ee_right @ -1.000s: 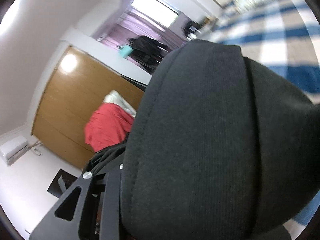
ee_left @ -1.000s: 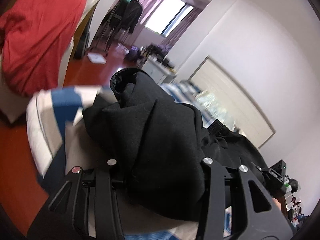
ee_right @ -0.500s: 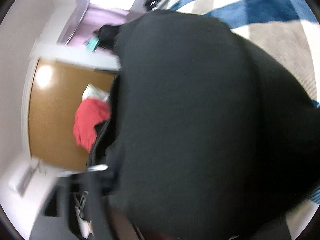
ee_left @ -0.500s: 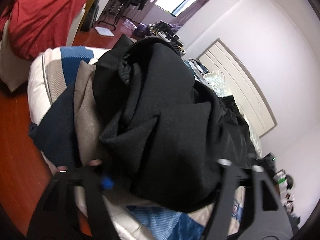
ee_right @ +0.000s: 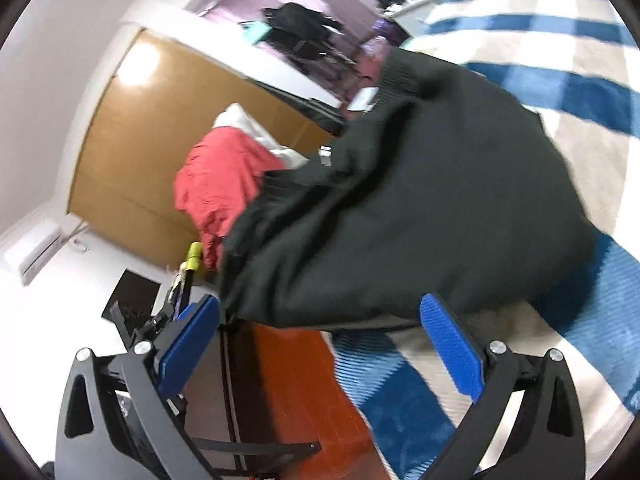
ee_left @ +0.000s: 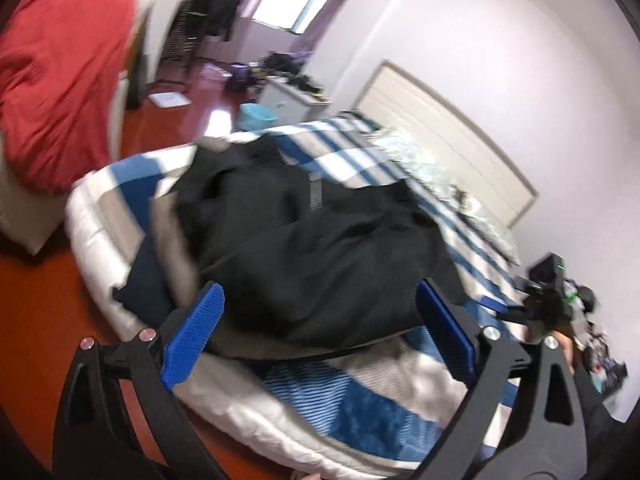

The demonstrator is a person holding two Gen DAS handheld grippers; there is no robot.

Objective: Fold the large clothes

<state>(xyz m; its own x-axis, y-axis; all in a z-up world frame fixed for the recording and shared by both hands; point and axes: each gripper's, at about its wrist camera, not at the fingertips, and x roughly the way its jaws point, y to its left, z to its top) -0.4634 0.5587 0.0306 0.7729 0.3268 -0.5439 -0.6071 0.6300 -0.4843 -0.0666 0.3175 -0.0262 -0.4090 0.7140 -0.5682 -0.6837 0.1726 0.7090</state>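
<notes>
- Lying in a loose heap on the bed, the black garment sits near the mattress corner, with one edge reaching the bed's side above the red-brown floor.
- Thick, dull cloth with a ribbed band at its far end suggests a heavy sweatshirt or jacket; I judge it soft and limp, sure to sag and bunch when lifted, not slippery and not fragile.
- A small pale tag shows on the upper fold; which part is sleeve or body I cannot tell through the blur.
- Best holds, in my judgement, are the firmer edges: the ribbed band or a seam at two spread corners, so the weight hangs evenly instead of collapsing into the middle.
- The left hand-held gripper has just been spreading its jaws; they stand wide, blue pads clear of the cloth, nothing between them.
- The right hand-held gripper is likewise released, its jaws having just opened, pads bare, with the garment's near edge just beyond the tips.
- The fold looks unfinished: the heap is rumpled, not flat.
- Under it lies a blue, white and beige striped cover.
- Farther off, a red cloth is draped over a pale chair, well apart from the bed, and a wooden wardrobe stands behind.
</notes>
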